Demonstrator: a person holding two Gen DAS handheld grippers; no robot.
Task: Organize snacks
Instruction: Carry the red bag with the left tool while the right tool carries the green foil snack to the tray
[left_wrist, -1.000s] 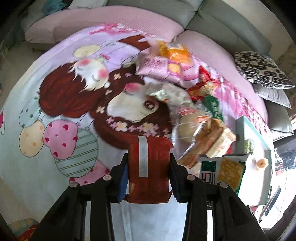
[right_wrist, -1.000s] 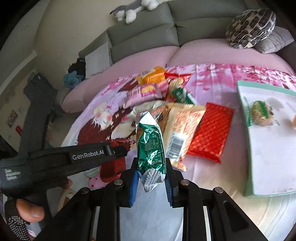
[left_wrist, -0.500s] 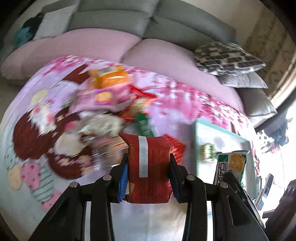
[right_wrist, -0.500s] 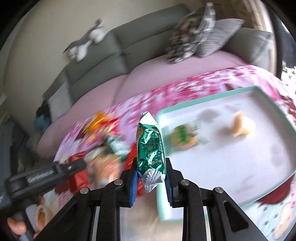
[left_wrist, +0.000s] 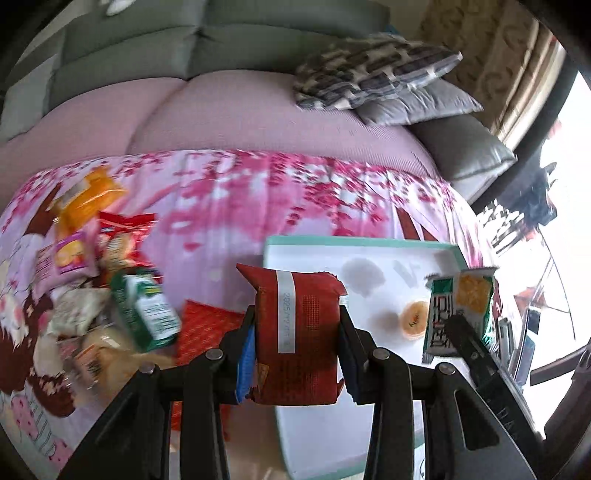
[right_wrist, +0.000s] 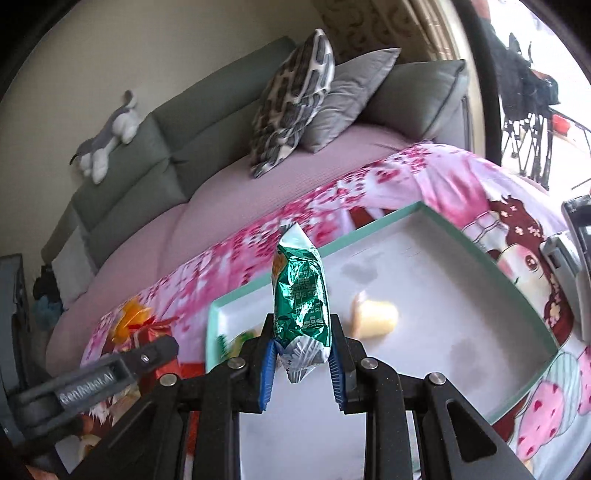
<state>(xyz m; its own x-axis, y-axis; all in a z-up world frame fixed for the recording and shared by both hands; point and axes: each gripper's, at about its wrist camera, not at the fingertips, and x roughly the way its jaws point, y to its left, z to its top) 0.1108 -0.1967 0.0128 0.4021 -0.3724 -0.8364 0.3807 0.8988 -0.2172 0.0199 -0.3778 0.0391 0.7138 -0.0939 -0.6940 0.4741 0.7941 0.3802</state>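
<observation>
The left tool (left_wrist: 297, 347) clamps a red packet (left_wrist: 298, 334) upright over the near-left edge of the tray (left_wrist: 354, 242). The right tool (right_wrist: 302, 363) pinches a green packet (right_wrist: 301, 302) above the tray's left part, beside a yellow cup (right_wrist: 376, 317) lying inside. Left of the tray, more snacks (left_wrist: 99, 277) are heaped on the pink blanket (left_wrist: 240, 192).

Bright window glare, seemingly motion-blurred edges.

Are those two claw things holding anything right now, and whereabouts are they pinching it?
Yes. The left gripper pinches a red snack packet by its sides; the right gripper pinches a green foil packet near its bottom end.
</observation>
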